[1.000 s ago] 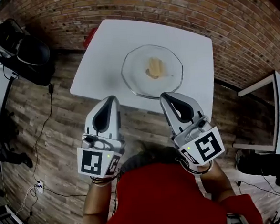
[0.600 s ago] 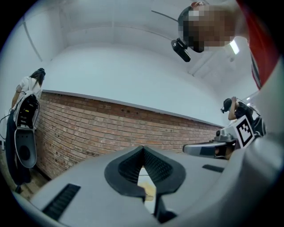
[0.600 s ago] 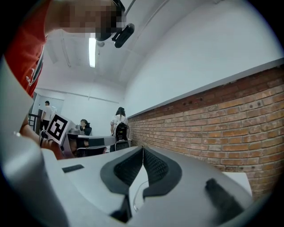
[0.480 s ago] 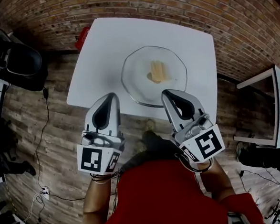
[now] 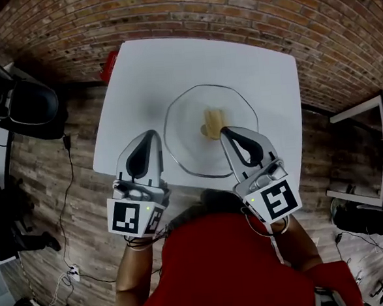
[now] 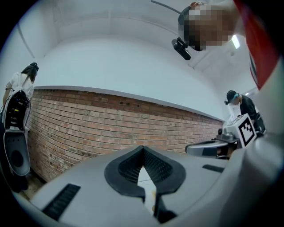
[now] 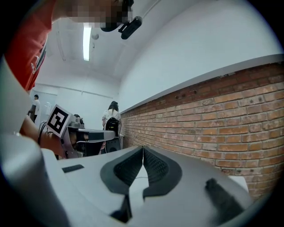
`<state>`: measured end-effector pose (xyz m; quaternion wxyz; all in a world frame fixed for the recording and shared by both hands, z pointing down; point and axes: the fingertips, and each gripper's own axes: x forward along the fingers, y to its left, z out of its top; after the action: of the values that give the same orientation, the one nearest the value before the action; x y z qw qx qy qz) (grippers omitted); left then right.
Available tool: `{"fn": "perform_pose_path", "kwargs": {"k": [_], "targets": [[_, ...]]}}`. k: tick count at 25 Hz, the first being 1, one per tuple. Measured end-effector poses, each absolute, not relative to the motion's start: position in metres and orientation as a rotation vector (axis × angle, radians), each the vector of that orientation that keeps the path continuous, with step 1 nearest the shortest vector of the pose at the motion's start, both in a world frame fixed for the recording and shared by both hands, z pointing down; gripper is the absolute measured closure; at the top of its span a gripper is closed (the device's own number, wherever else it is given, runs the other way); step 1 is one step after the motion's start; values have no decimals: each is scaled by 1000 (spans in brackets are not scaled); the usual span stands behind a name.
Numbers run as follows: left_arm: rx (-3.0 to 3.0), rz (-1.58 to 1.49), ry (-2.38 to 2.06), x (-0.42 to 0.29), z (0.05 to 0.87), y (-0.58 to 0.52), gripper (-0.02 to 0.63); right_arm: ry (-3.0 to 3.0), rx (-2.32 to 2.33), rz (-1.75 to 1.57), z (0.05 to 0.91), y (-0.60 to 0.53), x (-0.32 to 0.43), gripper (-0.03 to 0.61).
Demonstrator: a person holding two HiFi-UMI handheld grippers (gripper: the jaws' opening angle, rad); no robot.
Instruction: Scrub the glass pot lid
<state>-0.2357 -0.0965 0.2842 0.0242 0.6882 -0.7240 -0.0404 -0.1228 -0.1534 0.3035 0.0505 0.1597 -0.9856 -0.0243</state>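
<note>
The clear round glass pot lid (image 5: 190, 146) lies flat in the middle of the white square table (image 5: 153, 73). A small yellowish sponge (image 5: 212, 123) rests on its centre, seemingly laid ready for scrubbing. The left gripper (image 5: 151, 135) and right gripper (image 5: 225, 133) hover over the near side, jaws pressed together on nothing, so the sponge is not yet taken up.

Bright, even indoor light, soft shadows. The white table (image 5: 173, 72) looks slightly washed out in the head view, lines bowing near the edges. Right gripper view has a ceiling tube light (image 7: 86, 42) glowing at 11 o'clock. Both gripper views: fisheye, black corners, blurry foreground.
</note>
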Motion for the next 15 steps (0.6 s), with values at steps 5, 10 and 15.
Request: {"fn": "perform_pose_path", "kwargs": {"k": [5,10,15], "targets": [[2114,-96,-2232,-245,293,-127,597,-3016,496,-32,304,-186,-136,549],[2118,-64,-2174,-249,304,-144,597,-2997,528,-3,309,-197,-145,549],[2184,-20,-2060,-246,319,-163,597,-2959,574,18,319,-200,-155,549]]}}
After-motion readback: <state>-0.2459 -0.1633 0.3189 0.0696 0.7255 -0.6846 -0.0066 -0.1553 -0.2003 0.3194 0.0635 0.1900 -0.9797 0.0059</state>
